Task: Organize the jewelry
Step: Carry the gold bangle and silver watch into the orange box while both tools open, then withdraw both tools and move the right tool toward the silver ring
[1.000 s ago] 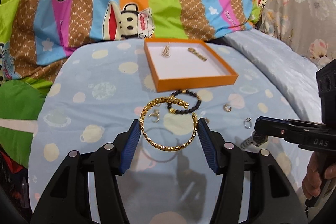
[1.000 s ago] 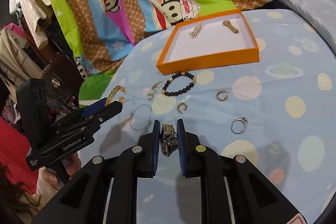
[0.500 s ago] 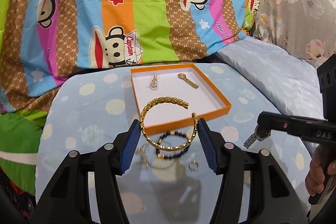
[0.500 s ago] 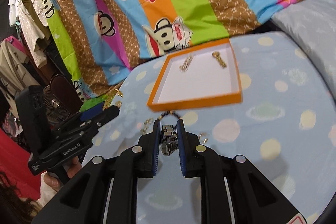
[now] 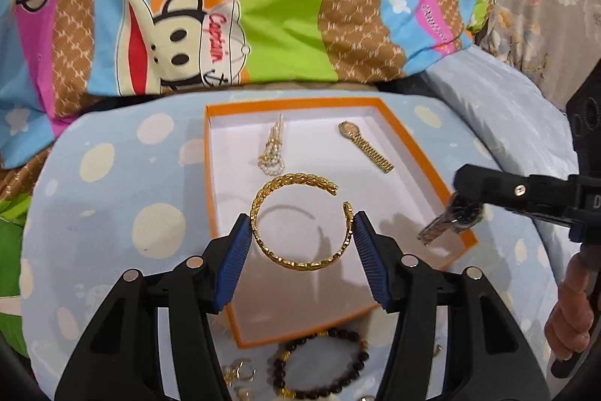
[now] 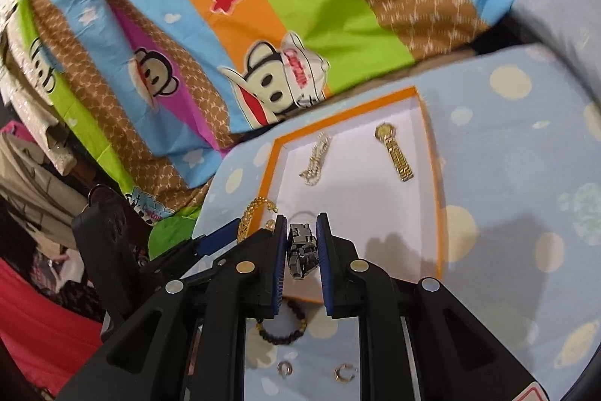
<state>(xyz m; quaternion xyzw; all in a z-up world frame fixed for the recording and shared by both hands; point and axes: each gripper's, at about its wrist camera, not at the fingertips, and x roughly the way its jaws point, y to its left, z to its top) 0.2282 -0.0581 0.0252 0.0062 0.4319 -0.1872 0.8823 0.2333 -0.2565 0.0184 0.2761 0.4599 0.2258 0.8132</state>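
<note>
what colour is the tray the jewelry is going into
Orange rim and walls with a white floor; the tray shows best in the left wrist view.

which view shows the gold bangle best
The left wrist view: the whole open gold bangle sits between the left gripper fingers, above the orange box. The right wrist view shows only a curved piece of it beside the box's edge, the rest hidden.
</note>
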